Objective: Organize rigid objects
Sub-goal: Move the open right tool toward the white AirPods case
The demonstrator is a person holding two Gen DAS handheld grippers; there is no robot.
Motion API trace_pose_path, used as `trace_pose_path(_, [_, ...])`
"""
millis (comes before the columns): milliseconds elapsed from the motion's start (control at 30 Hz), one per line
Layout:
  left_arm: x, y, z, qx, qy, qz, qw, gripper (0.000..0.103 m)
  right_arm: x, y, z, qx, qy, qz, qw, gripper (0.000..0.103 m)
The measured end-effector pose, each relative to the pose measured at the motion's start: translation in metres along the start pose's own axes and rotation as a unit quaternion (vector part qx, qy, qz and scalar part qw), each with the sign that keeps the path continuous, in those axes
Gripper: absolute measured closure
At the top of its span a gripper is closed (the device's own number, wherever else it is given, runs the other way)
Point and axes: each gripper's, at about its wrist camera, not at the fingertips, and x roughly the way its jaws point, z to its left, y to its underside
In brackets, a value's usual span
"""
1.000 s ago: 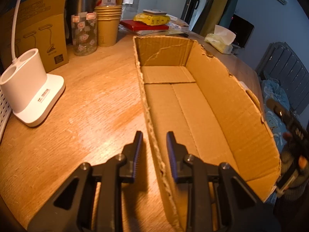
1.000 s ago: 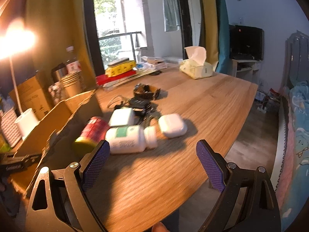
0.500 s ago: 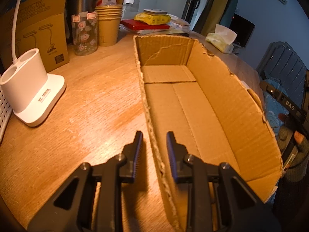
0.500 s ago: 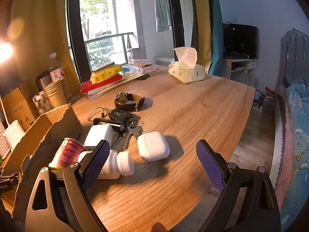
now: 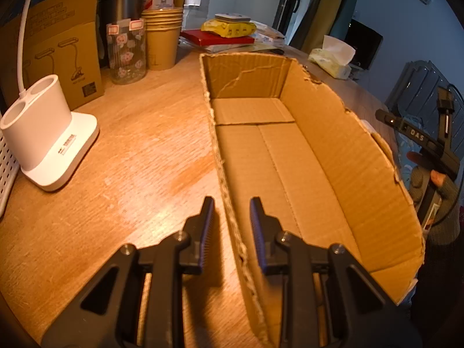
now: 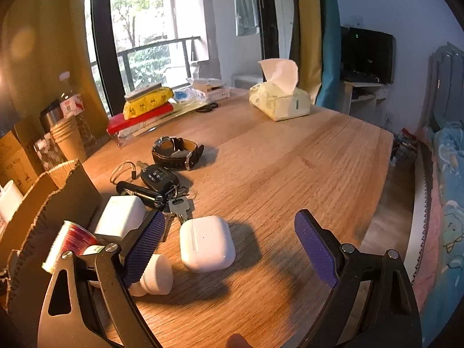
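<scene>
A wooden table (image 6: 304,156) carries everything. On it lies a long, open cardboard box (image 5: 333,145), its torn side wall standing between the two fingers of the left gripper (image 5: 232,211); the jaws are at their narrowest, one finger outside the box and one inside, but whether the pads actually press the wall cannot be told. In the right wrist view the same box shows at the left edge, just beside the clutter. The right gripper (image 6: 226,240) hangs with its jaws wide apart and holds nothing. Between and just ahead of its fingers lies a white earbud case (image 6: 206,243). Near the left finger a white pill bottle (image 6: 153,275) lies on its side, with a red can (image 6: 72,240) and a white charger block (image 6: 121,217) behind. Farther back sit a car key with keys (image 6: 162,185) and a leather-strapped wristwatch (image 6: 177,152).
</scene>
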Motion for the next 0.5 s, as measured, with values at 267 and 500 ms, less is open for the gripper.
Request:
trace_pose_path(267, [0.001, 0.000, 0.000, -0.001, 0.000, 0.001, 1.0000, 0.077, 0.023, 0.002, 0.004, -0.017, -0.024, 0.045, 0.999, 0.012])
trace_pose_path(500, [0.001, 0.000, 0.000, -0.001, 0.001, 0.002, 1.0000, 0.077, 0.036, 0.001, 0.006, -0.032, -0.024, 0.071, 0.997, 0.027])
